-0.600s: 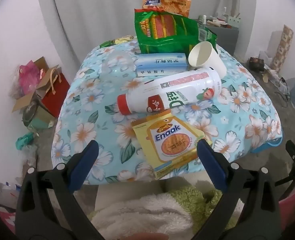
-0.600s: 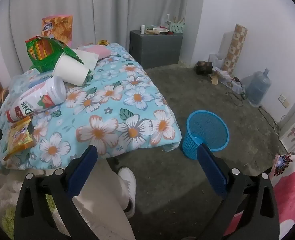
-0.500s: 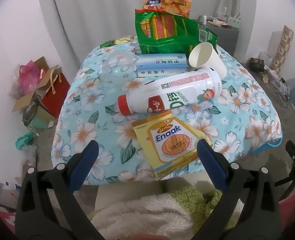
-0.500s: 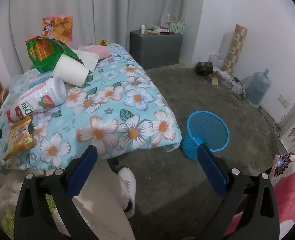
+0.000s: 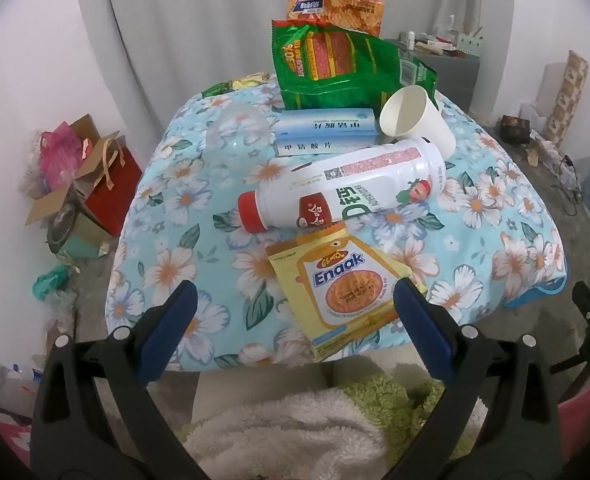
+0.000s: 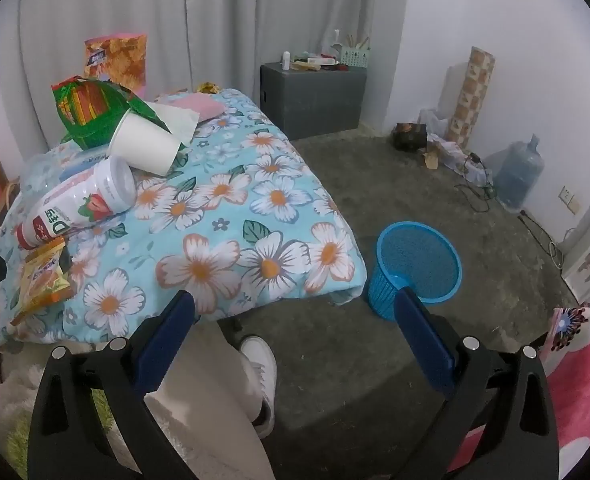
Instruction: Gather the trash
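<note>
Nothing is sitting in the blue basket (image 6: 415, 264) on the floor just beside the flowered table (image 5: 183, 200), where all the trash, including the white bottle (image 5: 347, 192), yellow packet (image 5: 343, 284) and paper cup (image 5: 415, 120), is lying untouched, while the left gripper (image 5: 293, 320) and right gripper (image 6: 293, 320) are both hanging with jaws wide apart and empty.

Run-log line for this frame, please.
stage: before first pick | left gripper: open, empty | right gripper: open, empty | basket: empty
</note>
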The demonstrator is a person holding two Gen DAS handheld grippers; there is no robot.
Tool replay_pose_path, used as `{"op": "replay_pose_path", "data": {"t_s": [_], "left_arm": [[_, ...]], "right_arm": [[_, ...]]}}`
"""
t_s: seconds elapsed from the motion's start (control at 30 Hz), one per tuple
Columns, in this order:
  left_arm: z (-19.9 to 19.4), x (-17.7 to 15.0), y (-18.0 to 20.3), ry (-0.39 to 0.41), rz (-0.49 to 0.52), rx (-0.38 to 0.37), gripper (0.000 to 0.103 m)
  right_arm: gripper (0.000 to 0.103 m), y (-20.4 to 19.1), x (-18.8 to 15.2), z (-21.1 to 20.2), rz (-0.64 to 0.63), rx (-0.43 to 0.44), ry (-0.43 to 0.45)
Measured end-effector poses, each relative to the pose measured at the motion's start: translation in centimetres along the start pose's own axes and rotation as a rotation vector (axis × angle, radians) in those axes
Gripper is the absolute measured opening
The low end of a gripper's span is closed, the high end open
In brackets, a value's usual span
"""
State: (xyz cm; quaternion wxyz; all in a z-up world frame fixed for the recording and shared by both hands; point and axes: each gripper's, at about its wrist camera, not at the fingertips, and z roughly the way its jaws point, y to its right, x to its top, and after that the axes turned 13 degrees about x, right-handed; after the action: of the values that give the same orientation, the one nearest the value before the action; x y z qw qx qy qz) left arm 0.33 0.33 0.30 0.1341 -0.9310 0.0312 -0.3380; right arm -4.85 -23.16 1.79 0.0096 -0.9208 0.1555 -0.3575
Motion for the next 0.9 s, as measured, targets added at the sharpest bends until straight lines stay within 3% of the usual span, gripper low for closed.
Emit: {"op": "replay_pose_path", "data": {"t_s": [0.9], "left_arm": [[0.22,-0.45,-0.17,-0.012,0.011,0.017,0.094]], "right_arm": [[0.097,0.14,-0.17,0.09,0.01,0.008,0.005]]}}
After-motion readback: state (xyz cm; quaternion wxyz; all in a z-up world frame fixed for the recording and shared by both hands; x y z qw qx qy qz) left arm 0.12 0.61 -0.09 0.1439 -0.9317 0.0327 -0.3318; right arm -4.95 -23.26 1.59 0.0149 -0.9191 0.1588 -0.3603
